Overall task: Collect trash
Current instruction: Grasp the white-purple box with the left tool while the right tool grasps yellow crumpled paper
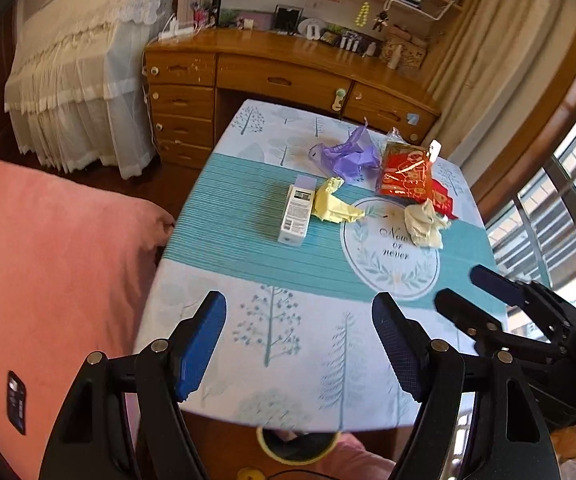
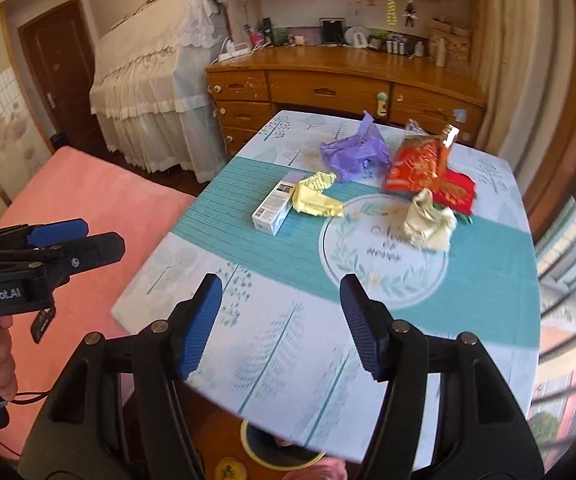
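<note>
Trash lies on the far half of the table [image 1: 248,240]: a white carton box [image 1: 297,210] [image 2: 273,208], a yellow wrapper [image 1: 334,204] [image 2: 315,196], a purple plastic bag [image 1: 348,154] [image 2: 354,152], a red snack packet [image 1: 406,172] [image 2: 418,166], a crumpled cream paper [image 1: 424,220] [image 2: 428,220] and a red packet [image 2: 456,192] behind it. My left gripper [image 1: 299,344] is open and empty above the table's near edge. My right gripper [image 2: 281,320] is open and empty too, to its right [image 1: 476,292].
A round bin [image 1: 298,446] [image 2: 280,446] shows below the table's near edge. A pink cushioned seat [image 1: 48,264] is to the left. A wooden desk [image 1: 288,76] stands behind the table, a lace-covered piece [image 1: 80,80] at back left, a window [image 1: 560,208] on the right.
</note>
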{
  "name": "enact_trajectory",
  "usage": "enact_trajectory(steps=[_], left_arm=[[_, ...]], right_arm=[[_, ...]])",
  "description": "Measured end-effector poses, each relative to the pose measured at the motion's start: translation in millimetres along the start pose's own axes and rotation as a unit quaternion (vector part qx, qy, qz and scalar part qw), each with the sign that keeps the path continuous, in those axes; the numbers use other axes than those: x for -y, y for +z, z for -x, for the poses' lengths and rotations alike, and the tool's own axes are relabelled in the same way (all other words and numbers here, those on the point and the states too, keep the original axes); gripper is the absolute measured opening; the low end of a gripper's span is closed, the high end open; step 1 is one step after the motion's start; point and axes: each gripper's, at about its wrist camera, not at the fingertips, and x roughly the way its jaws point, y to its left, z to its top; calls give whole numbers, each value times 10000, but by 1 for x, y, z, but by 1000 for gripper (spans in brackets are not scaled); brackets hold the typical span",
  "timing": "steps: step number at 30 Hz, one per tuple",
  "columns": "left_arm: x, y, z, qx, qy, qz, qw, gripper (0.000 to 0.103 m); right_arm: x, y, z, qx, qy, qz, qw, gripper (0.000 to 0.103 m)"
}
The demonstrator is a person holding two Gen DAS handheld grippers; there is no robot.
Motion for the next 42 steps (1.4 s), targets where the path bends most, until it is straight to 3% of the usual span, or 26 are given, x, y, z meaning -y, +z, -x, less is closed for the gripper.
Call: enact_trajectory(steps=[7,11,13,16,19,22,28,34,36,38,42], left_arm=[[8,55,-94,-243,402,487,9977,77],[5,73,-145,-346,884,527,9941,77],[0,78,-167,-436,1161,506,9910,77],[-13,78,-186,-559,1225,672,9886,77],[-19,78,-199,-630,1200,775,9877,77],[-18,82,-210,-669,1106,791,9885,77],[-1,98,-238,-946,713,587,9912,77],[6,111,-276,-1257,918,470,9867,76],[8,114,-288,-1325,943,397,9859,68],[12,114,-298,-1421,964,306,9847,47],[16,111,-302,-1376,941,265,9857,38]], right_arm=[[54,69,-121,-502,527,440,9964,56],[70,94,-195,-829,837,526,9916,54],[70,100,-228,-986,917,644,9888,50],[64,102,-269,-1252,882,811,9849,44],[60,99,-301,-1537,1002,958,9783,27],[61,97,-300,-1435,1213,999,9771,20],[83,86,-283,-1296,1357,827,9787,17],[108,79,-262,-1171,1542,329,9805,17],[110,77,-256,-1147,1573,286,9804,17],[112,73,-249,-1139,1605,256,9801,17],[115,66,-238,-1122,1663,150,9796,17]])
